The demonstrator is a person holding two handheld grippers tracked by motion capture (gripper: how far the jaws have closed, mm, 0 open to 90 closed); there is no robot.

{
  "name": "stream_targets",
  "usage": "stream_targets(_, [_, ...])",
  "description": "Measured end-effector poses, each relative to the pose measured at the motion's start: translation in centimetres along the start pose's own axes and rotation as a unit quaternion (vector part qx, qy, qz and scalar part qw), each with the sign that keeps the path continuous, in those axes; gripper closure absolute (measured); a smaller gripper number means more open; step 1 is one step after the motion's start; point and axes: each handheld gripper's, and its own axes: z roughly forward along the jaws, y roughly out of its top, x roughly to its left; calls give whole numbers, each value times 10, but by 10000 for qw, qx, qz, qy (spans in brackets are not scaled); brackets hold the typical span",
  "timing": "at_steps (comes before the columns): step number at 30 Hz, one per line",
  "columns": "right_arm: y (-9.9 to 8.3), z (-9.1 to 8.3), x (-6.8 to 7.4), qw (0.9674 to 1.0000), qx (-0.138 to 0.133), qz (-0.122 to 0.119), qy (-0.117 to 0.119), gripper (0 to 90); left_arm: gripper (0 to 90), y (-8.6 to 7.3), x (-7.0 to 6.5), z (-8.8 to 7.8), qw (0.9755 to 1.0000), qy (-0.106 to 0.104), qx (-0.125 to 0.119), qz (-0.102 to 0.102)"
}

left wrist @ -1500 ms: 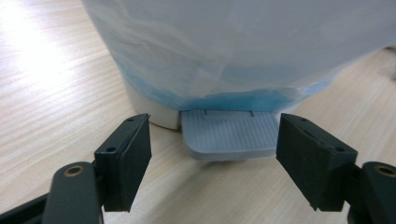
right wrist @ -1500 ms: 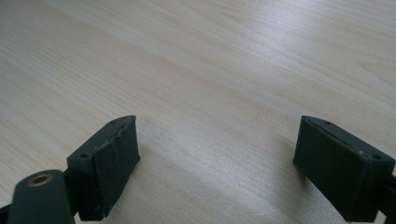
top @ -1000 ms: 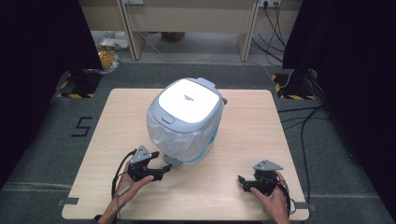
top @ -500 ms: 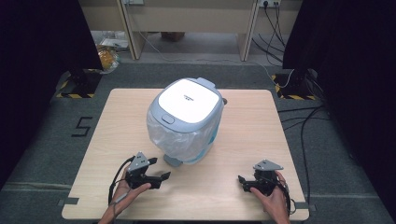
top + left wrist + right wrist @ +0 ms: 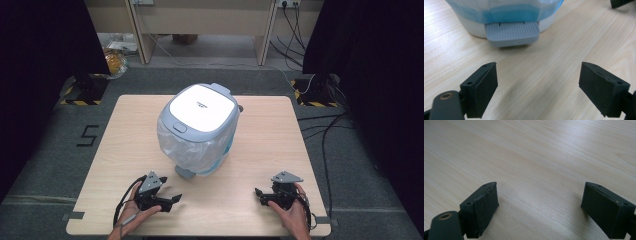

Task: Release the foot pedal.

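On the surface (image 5: 125,130): pale wood grain, bearing the bin and both tools.
Bin (image 5: 200,127): white pedal bin, upright near the middle, well ahead of both hands; lid down.
Lid (image 5: 202,107): white top with grey-blue rim, closed over the bag's edge.
Bag (image 5: 192,152): clear plastic liner with a blue band, draped over the outside of the bin's body.
Pedal (image 5: 512,33): grey ribbed foot pedal at the bin's base, facing the near edge, resting low over the wood; in the left tool's camera straight ahead, apart from the jaws.
Left tool (image 5: 172,200): held in the left hand (image 5: 135,215) near the front edge, pointing right and slightly toward the pedal; jaws just been opening, now spread wide with bare wood between them, touching nothing.
Right tool (image 5: 260,192): held in the right hand (image 5: 295,215) near the front right corner, pointing left; jaws wide apart, bare wood between them, well apart from the bin.
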Motion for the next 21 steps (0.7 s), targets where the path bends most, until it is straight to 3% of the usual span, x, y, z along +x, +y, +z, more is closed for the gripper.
stream_targets(17, [0,0,0,10000,5,-8,14,137,150,-17,-19,0,9979,76,487,428])
stream_targets(21, [0,0,0,10000,3,-10,15,138,146,-18,-19,1,9982,82,527,290])
